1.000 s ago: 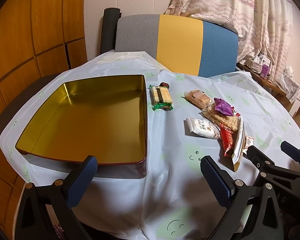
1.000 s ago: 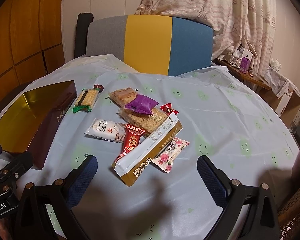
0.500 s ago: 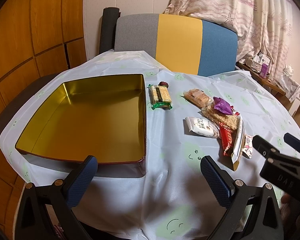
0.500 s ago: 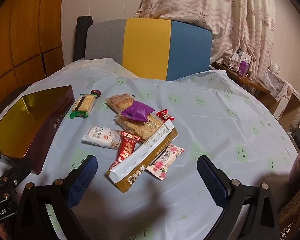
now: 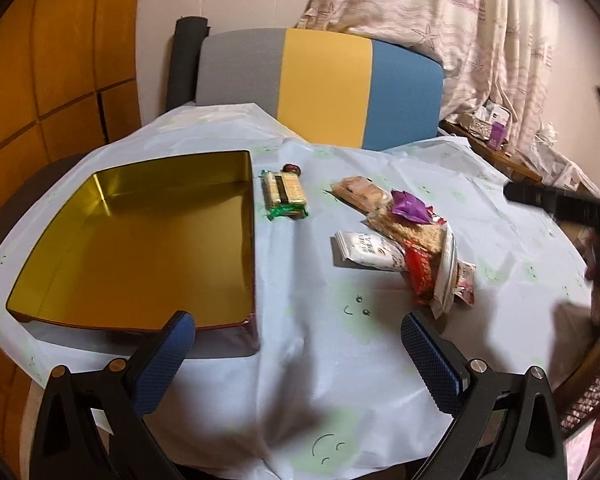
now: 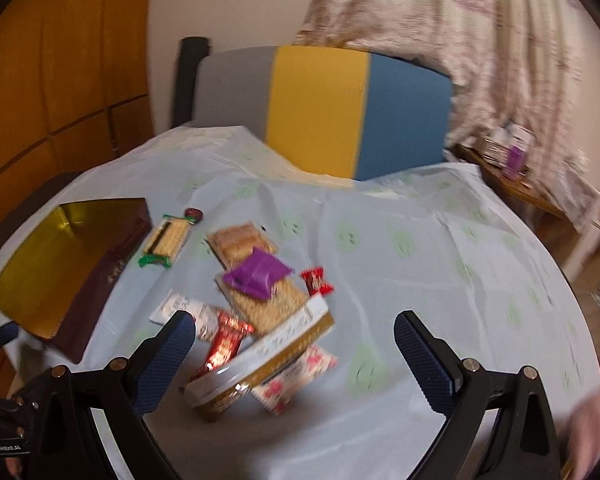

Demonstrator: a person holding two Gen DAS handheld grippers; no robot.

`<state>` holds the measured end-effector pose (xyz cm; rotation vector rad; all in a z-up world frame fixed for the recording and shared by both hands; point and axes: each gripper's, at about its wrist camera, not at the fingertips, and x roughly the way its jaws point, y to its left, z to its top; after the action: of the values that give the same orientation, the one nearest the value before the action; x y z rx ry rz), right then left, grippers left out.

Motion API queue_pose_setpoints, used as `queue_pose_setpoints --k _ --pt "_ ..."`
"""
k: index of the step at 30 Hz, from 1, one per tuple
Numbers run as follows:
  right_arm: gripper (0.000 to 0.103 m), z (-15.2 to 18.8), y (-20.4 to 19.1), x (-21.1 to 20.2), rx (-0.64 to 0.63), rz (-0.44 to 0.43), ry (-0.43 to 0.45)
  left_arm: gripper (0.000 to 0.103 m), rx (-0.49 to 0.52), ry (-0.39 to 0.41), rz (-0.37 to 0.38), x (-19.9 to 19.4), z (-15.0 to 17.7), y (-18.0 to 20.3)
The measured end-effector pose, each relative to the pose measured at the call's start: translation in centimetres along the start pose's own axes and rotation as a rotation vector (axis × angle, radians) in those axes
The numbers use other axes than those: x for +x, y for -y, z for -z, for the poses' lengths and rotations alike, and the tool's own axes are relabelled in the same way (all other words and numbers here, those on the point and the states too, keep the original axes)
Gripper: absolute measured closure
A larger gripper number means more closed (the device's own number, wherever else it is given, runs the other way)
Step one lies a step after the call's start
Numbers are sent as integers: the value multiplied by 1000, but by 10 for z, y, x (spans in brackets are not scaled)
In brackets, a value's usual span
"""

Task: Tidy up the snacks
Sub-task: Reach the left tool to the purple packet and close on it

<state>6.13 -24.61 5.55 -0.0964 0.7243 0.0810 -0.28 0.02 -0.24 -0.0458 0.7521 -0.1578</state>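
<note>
Both the left gripper (image 5: 296,344) and right gripper (image 6: 294,342) hold nothing, jaws wide. Right of the gold tin (image 5: 140,240), snack packets (image 5: 404,240) lie heaped on the worktop (image 5: 340,360).

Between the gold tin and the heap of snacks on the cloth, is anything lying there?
Yes: a green-ended biscuit pack lies alone between the gold tin and the snack heap, with a small dark red candy at its far end. The left wrist view shows it clearly.

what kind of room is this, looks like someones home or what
Most likely a home dining or living room. A round table under a pale smiley-print plastic cloth holds loose snack packets, a grey, yellow and blue upholstered chair stands behind it, and a ship-print fabric curtain hangs beside wooden wall panels.
</note>
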Motion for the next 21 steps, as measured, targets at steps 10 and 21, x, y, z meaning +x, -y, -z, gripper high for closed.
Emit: queue_pose_setpoints --k 10,21 --pt "4 -34 89 71 85 -79 -124 0 53 -51 94 7 -1 17" --pt "34 -20 106 113 180 -179 -276 6 152 -113 129 31 -16 45"
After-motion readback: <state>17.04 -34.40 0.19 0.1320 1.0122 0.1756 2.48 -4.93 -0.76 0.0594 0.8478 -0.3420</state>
